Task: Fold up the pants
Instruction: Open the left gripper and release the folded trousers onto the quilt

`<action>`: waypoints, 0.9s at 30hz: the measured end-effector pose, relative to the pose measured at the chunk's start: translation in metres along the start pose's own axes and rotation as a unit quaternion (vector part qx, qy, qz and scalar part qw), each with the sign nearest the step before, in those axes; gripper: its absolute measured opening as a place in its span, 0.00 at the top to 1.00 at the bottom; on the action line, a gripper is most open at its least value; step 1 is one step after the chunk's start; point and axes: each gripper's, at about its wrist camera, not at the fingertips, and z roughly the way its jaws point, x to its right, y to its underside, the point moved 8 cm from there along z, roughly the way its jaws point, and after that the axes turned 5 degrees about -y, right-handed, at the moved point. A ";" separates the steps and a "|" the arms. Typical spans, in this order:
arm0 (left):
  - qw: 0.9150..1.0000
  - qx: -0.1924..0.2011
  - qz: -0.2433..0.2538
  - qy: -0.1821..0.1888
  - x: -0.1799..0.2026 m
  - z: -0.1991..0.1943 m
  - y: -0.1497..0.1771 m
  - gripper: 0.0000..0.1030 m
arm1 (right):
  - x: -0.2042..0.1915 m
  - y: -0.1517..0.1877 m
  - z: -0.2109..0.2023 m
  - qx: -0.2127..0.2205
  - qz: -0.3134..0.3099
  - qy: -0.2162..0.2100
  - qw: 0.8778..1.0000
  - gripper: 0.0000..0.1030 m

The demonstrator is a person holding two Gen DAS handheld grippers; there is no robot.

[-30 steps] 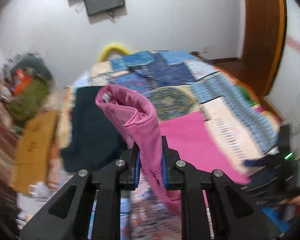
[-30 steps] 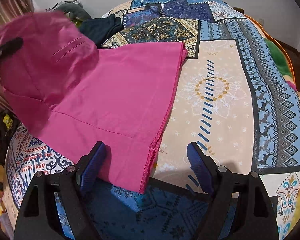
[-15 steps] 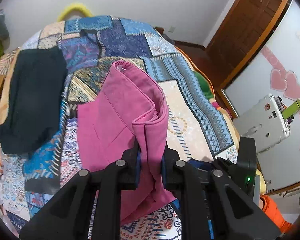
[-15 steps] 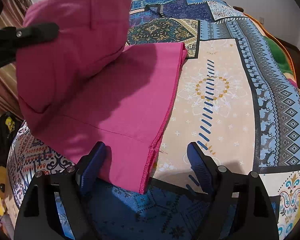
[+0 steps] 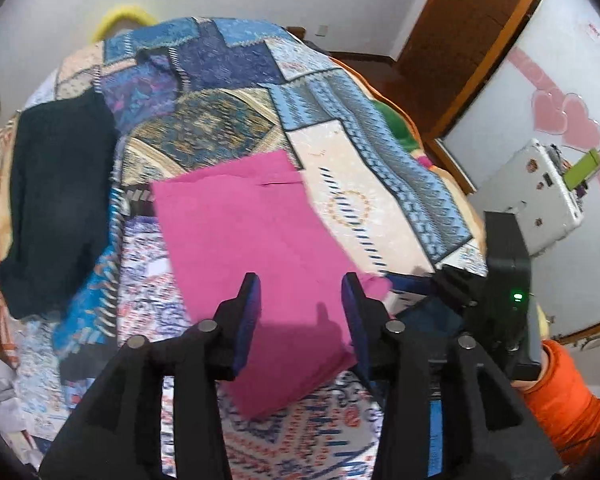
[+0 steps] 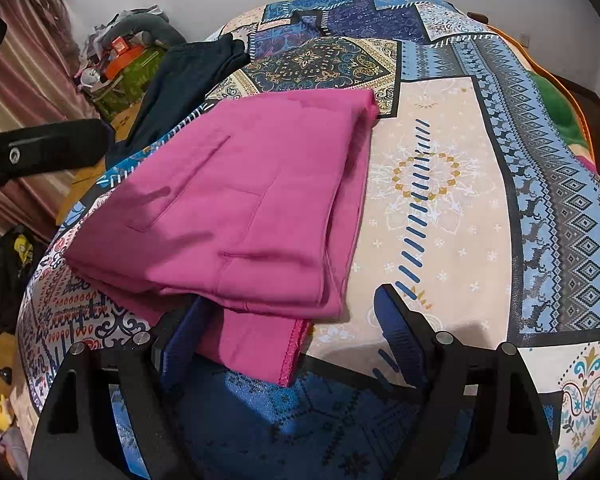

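Nearest in the left wrist view, the left gripper (image 5: 300, 288) hangs just over the folded magenta cotton pants (image 5: 256, 248). Its blue-padded jaws are opening, nothing is pinched between them, and the cloth lies flat below. In the right wrist view the right gripper (image 6: 296, 320) stands wide apart at 6 o'clock, its left pad beside or perhaps just under the near hem, gripping nothing.

The pants (image 6: 244, 208) lie near the middle of the patchwork-patterned bedspread (image 6: 460, 184), doubled over. The top layer stops short of the bottom, so a strip of hem pokes out at 6 o'clock. The layers at 3 o'clock look slightly stepped, though the fisheye bend makes that hard to judge.

The fold has evidently just been laid, and the step in hand is letting go cleanly. To do it well, lift the left gripper straight up so the pads do not drag the top layer. Then press lightly along the crease at 9 o'clock, and square the near edges before any further fold.

Farther off, a dark navy garment (image 5: 56, 208) lies at 10 o'clock, well apart.
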 end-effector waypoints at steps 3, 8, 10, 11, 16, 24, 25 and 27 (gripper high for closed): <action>0.999 0.017 -0.011 -0.029 -0.021 -0.005 -0.010 0.50 | -0.002 -0.001 -0.002 0.003 -0.005 0.001 1.000 0.23; 0.996 0.035 -0.024 -0.075 -0.060 -0.005 -0.036 0.34 | -0.001 0.000 -0.012 0.014 -0.003 -0.003 1.000 0.22; 0.995 0.037 -0.026 -0.092 -0.075 -0.001 -0.047 0.31 | 0.002 -0.001 -0.020 0.023 0.001 -0.004 1.000 0.21; 0.994 0.035 -0.025 -0.100 -0.083 0.002 -0.053 0.30 | 0.003 -0.002 -0.024 0.029 0.003 -0.003 1.000 0.21; 0.991 0.021 -0.033 -0.124 -0.111 0.026 -0.077 0.25 | 0.013 -0.010 -0.042 0.054 0.015 0.010 0.998 0.21; 0.987 -0.039 -0.027 -0.153 -0.130 0.095 -0.094 0.25 | 0.024 -0.023 -0.052 0.077 0.029 0.019 0.996 0.21; 0.987 -0.048 -0.024 -0.154 -0.131 0.103 -0.094 0.25 | 0.025 -0.024 -0.051 0.076 0.031 0.020 0.996 0.21; 0.984 -0.069 -0.020 -0.161 -0.132 0.122 -0.091 0.25 | 0.026 -0.023 -0.049 0.074 0.035 0.020 0.996 0.21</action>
